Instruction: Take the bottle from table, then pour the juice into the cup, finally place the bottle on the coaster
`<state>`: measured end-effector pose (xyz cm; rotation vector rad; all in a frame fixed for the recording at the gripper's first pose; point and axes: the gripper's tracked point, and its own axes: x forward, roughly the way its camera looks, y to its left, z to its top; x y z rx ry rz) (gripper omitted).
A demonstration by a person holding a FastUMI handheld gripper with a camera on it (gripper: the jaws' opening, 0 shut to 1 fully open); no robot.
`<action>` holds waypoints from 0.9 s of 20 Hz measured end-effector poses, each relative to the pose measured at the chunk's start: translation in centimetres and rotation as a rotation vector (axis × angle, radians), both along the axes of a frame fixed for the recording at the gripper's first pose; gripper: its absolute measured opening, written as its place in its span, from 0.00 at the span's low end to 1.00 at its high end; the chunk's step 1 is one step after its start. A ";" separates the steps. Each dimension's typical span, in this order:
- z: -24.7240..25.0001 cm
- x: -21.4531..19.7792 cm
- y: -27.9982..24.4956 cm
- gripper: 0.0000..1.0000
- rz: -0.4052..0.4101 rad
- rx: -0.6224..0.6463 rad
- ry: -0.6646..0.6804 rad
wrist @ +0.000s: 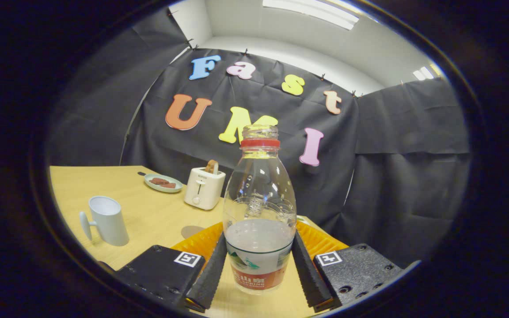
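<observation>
Over at the lower left of the frame, a pale cup (106, 219) is sitting on the wooden table (148, 216), mouth up and leaning a touch in this fisheye view, its handle sticking out to the left. It is standing well apart from the fingers, off to their left. Moving right and further back, a small plate (163, 183) is lying near the far table edge with a couple of dark brownish pieces on it. Just beside that, a white toaster (204, 188) is standing with a slice of bread poking out of its slot.

Now to the centre, and here is the action: the clear plastic bottle (259, 212) is standing upright between the two fingers. Its cap is off, a red ring is circling the open neck, and pale liquid is filling roughly the lower part, with a printed label wrapping the base. The gripper (259, 265) is closing around it, both fingers pressing against the bottle's lower sides, left and right, so it is gripping the bottle.

Behind the bottle's base, an orange ribbed coaster (320, 240) is peeking out on both sides, spreading further to the right of the frame. Whether the bottle is resting on it or just ahead of it, I cannot tell.
</observation>
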<state>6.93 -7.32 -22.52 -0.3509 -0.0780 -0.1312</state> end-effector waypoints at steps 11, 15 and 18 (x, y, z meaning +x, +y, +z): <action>-2.5 3.8 1.7 0.80 -0.059 -0.312 0.158; -2.4 4.3 2.7 0.80 -0.095 -0.482 0.166; -2.3 4.8 2.7 0.80 -0.113 -0.626 0.161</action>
